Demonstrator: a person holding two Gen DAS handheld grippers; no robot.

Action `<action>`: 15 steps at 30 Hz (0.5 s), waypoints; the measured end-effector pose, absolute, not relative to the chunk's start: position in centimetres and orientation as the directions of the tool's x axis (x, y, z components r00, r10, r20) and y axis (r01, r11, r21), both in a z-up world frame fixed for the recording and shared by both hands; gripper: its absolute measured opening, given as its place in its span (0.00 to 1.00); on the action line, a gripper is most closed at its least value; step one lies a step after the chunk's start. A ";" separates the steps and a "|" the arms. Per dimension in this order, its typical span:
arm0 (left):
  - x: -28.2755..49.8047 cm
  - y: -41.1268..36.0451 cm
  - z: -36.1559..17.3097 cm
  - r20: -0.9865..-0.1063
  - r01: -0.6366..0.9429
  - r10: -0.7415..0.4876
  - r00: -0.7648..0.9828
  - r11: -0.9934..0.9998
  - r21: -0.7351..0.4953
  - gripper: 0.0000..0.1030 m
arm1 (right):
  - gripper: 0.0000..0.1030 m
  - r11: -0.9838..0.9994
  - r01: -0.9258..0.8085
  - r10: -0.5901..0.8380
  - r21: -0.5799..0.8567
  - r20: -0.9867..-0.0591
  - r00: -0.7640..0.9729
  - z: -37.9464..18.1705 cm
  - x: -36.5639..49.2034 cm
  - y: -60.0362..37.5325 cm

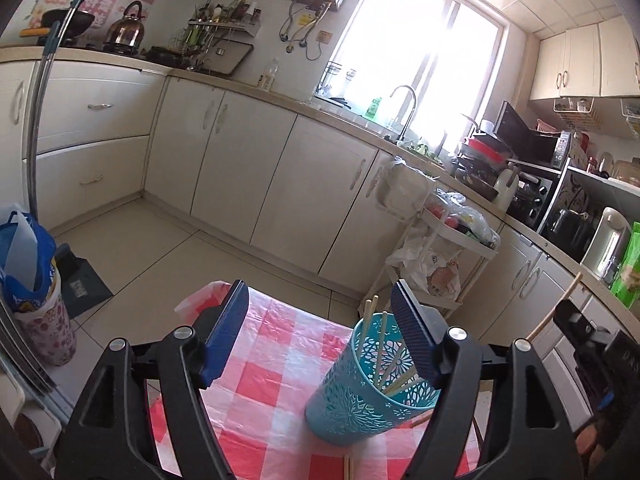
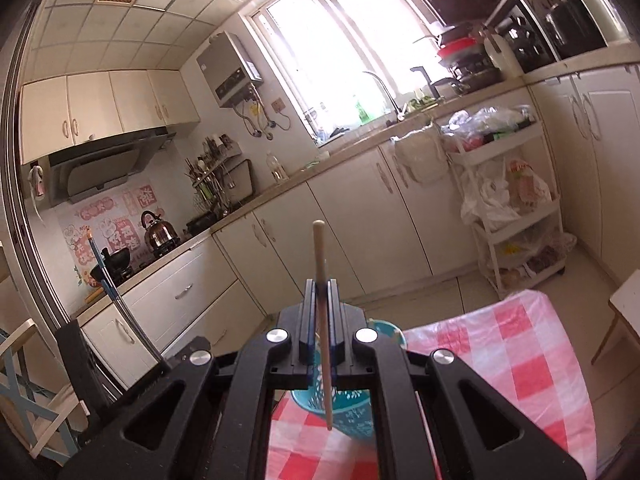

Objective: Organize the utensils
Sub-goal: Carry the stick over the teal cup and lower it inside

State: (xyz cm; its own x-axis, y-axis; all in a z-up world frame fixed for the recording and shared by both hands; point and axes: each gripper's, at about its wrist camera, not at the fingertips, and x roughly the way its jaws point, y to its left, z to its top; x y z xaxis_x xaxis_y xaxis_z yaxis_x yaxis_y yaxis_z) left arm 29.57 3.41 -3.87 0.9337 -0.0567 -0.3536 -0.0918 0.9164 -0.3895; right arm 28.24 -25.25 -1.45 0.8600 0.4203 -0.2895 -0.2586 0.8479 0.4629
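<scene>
A teal cut-out utensil holder [image 1: 360, 396] stands on the red-and-white checked tablecloth [image 1: 272, 384] with several wooden chopsticks [image 1: 378, 340] in it. My left gripper [image 1: 320, 332] is open around the holder, which sits close to the right finger [image 1: 416, 332] and well away from the left one. More chopsticks [image 1: 350, 468] lie on the cloth in front of the holder. My right gripper [image 2: 320, 292] is shut on a single wooden chopstick [image 2: 319, 248], held nearly upright above the holder [image 2: 352, 408]. In the left wrist view the right gripper [image 1: 576, 328] shows at the right edge.
A white rolling cart [image 1: 452, 240] full of bags stands by the cabinets beyond the table's far corner. A bin with a blue bag [image 1: 28, 276] is on the floor at left. A pale chair [image 2: 624, 308] stands at the table's right side.
</scene>
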 end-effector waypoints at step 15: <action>29.9 6.0 -3.5 -0.370 -0.106 -0.078 0.926 0.885 -0.453 0.68 | 0.06 0.855 -0.249 0.419 0.455 -0.324 0.848 -1.6 32.3 -23.0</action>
State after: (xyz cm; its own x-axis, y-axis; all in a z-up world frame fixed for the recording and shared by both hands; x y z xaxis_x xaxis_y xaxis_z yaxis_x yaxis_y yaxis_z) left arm 29.91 5.96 -3.51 0.9257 -0.0782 -0.3701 -0.1063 0.8852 -0.4529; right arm 32.28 -23.01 -1.55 0.8482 0.4193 -0.3238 -0.2488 0.8549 0.4552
